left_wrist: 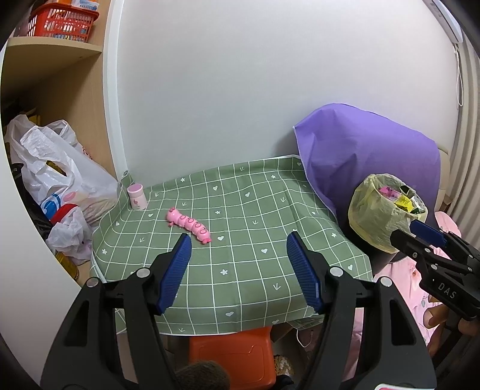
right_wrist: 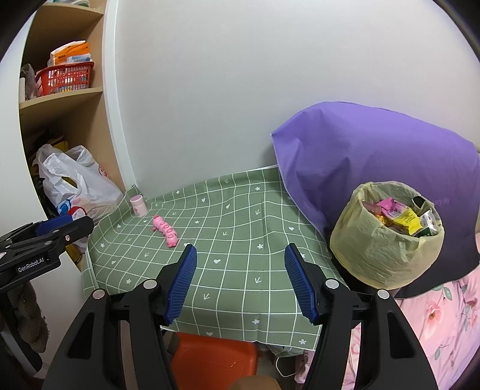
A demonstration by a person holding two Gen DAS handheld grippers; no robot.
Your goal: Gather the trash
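A small bin lined with a pale yellow bag (left_wrist: 381,216) (right_wrist: 384,249) stands at the right edge of the table, filled with colourful wrappers (right_wrist: 402,217). On the green checked tablecloth (left_wrist: 249,210) (right_wrist: 240,228) lie a pink caterpillar toy (left_wrist: 189,225) (right_wrist: 165,231) and a small pink-lidded jar (left_wrist: 137,197) (right_wrist: 139,205). My left gripper (left_wrist: 238,270) hovers open over the table's front part, nothing between its blue pads. My right gripper (right_wrist: 240,279) is likewise open and holds nothing; it also shows beside the bin in the left wrist view (left_wrist: 426,237).
A purple cloth (left_wrist: 369,150) (right_wrist: 375,156) drapes over something behind the bin. White plastic bags (left_wrist: 60,180) (right_wrist: 78,183) fill the shelf at left, with a red basket (left_wrist: 64,21) (right_wrist: 64,78) above. An orange stool (left_wrist: 231,357) (right_wrist: 214,363) sits under the table. Pink floral fabric (right_wrist: 444,324) lies at right.
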